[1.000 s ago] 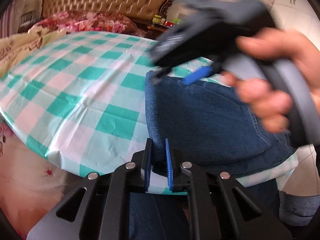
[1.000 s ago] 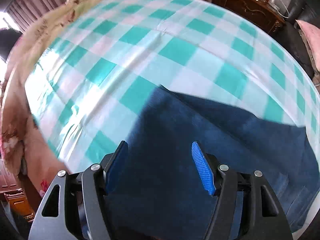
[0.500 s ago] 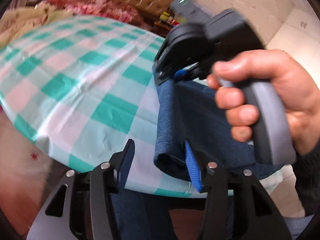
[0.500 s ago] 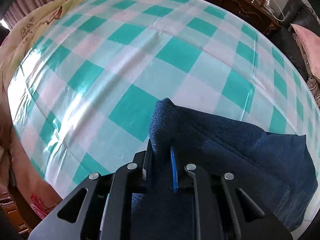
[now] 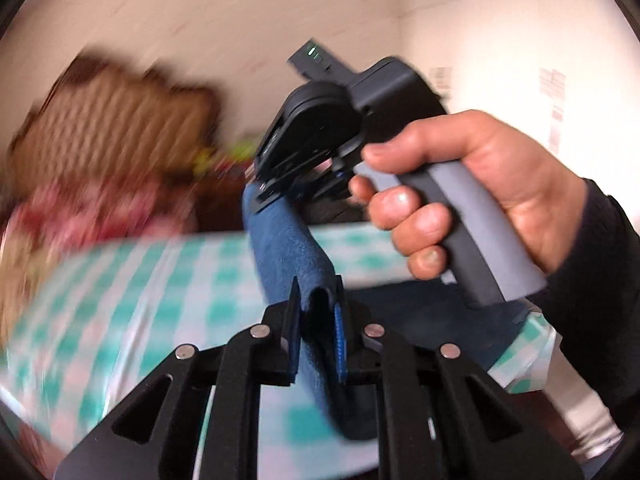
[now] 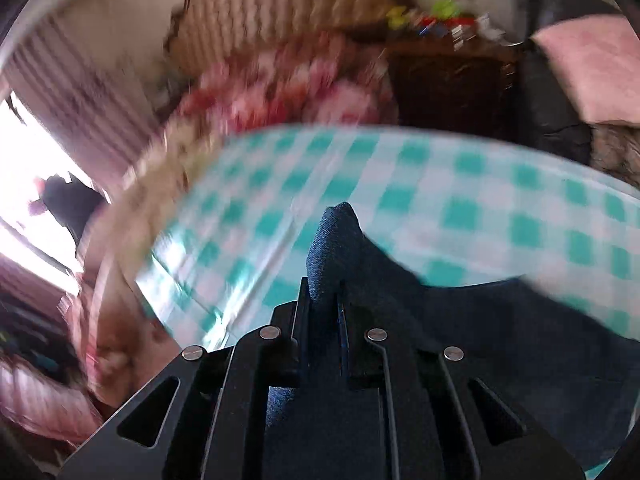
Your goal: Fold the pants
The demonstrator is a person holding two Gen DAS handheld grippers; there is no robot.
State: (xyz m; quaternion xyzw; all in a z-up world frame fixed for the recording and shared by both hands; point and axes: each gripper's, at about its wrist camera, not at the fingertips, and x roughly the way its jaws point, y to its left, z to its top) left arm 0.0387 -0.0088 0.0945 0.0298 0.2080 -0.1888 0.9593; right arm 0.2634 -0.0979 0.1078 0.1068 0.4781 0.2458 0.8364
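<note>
Denim pants [image 5: 296, 256] raised above checked tablecloth [image 6: 440, 184], fold being squeezed by closing left gripper [image 5: 318, 304], edge pinched tight by right gripper [image 6: 324, 296].

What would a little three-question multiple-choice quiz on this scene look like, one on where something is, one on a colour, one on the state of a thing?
1. Where does the stretch of pants between the two grippers hang?
A. flat on the floor
B. lifted above the checked cloth
C. inside a drawer

2. What colours are the checks on the cloth?
A. green and white
B. red and black
C. plain yellow

3. How does the right gripper stand?
A. wide open and empty
B. lying on the bed
C. shut on the pants

Answers:
1. B: in the left view the blue fabric runs up through the air from the left gripper to the right gripper, with the cloth below it.
2. A: green squares on white show in both views.
3. C: its fingers pinch a fold of denim with no gap.
</note>
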